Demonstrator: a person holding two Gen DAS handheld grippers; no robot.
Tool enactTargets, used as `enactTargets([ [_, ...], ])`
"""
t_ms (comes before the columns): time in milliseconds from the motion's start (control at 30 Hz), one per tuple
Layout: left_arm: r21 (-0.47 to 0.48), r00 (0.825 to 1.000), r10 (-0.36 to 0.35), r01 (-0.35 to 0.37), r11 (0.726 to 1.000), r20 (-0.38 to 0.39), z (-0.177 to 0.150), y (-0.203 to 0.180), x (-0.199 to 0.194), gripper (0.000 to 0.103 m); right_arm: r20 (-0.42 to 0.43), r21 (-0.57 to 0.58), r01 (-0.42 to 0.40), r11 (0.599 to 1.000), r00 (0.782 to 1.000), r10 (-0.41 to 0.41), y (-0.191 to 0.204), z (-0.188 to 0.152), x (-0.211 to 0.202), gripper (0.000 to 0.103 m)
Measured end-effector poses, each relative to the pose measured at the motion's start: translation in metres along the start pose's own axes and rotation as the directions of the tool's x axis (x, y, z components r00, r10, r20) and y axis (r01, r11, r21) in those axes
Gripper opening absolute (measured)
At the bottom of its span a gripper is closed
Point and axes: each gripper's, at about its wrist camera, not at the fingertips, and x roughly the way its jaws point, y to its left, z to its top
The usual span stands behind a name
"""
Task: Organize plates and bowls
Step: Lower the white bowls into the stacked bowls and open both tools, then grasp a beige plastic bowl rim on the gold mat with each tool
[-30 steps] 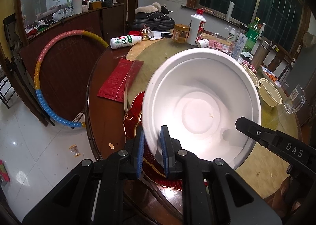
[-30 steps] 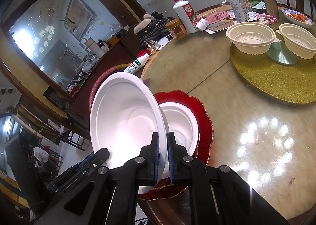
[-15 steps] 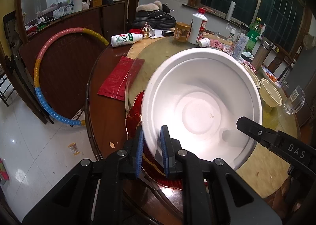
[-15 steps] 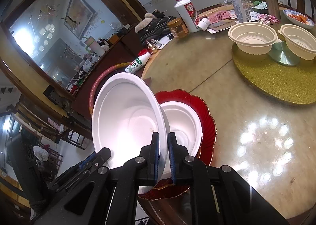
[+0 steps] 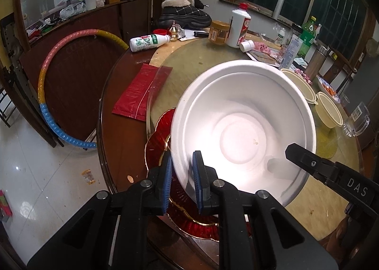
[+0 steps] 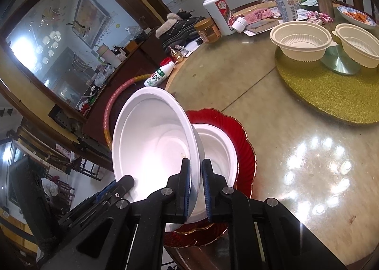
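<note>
— Gripping near rim of large white foam bowl [image 5: 241, 127] w/ left gripper [image 5: 182, 176], blue pads [image 5: 167, 175] narrowed onto the wall, one inside, one outside. Same on your side?

— Yep. Right gripper [image 6: 196, 183] clamped on same bowl [image 6: 154, 142], opposite edge, jaws nearly shut on thin rim. Also showing in left view as black finger w/ "DAS" on it [image 5: 331, 172].

— So held from both sides, tipped, mouth facing left cam. Underneath?

— Smaller white bowl [image 6: 218, 151] sitting on red scalloped plate [image 6: 246, 146], just below and to right of held bowl. Held bowl's base pointing toward it, not yet seated, prob.

— Next move then: levelling out, lowering straight down onto smaller bowl, both arms equally near.

— Agreed. Cream bowls [image 6: 303, 42] well apart on gold turntable mat [image 6: 331, 94], untouched. Risking a crushed foam rim if squeezed harder.
</note>
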Motion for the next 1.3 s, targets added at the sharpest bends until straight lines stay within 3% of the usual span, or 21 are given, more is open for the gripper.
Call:
enactTargets([
  [200,-0.011,1.0,-0.003,0.003,1.0,-0.001,0.002,0.001,0.001,0.015,-0.002,0.016,0.005,1.0,1.0,-0.005,-0.007,0.003,0.0,0.029],
  [300,-0.027,1.0,-0.007,0.006,1.0,-0.002,0.003,0.004,-0.001,0.033,0.004,0.017,0.001,1.0,1.0,-0.001,-0.007,0.004,-0.002,0.04],
  [367,-0.051,1.0,-0.02,0.02,0.999,0.008,0.005,0.008,-0.004,0.058,0.013,0.039,-0.008,0.999,1.0,0.007,-0.012,0.005,-0.005,0.059],
  [467,-0.089,0.998,-0.05,0.054,0.995,0.04,0.01,0.013,-0.014,0.064,0.046,0.087,-0.053,0.995,0.998,0.049,-0.021,0.007,-0.013,0.07],
  [533,-0.105,0.996,-0.067,0.073,0.992,0.054,0.016,0.013,-0.021,0.064,0.059,0.11,-0.086,0.99,0.995,0.08,-0.028,0.011,-0.02,0.07],
  [633,-0.131,0.992,-0.106,0.115,0.985,0.075,0.031,0.007,-0.031,0.077,0.112,0.167,-0.137,0.976,0.987,0.119,-0.048,0.02,-0.04,0.074],
  [833,-0.095,0.972,-0.225,0.23,0.969,0.06,0.063,-0.05,-0.027,0.079,0.206,0.296,-0.112,0.949,0.977,0.052,-0.11,0.053,-0.067,0.078],
  [1067,-0.051,0.96,-0.275,0.273,0.961,-0.045,0.103,-0.144,0.025,0.079,0.202,0.41,-0.059,0.91,0.979,-0.028,-0.173,0.096,-0.065,0.078],
  [1200,-0.118,0.957,-0.278,0.268,0.956,-0.08,0.123,-0.181,0.062,0.079,0.193,0.44,-0.042,0.897,0.98,-0.049,-0.199,0.128,-0.051,0.074],
  [1300,-0.187,0.957,-0.254,0.227,0.956,-0.138,0.136,-0.203,0.102,0.079,0.178,0.457,-0.025,0.889,0.982,-0.064,-0.214,0.15,-0.035,0.063],
])
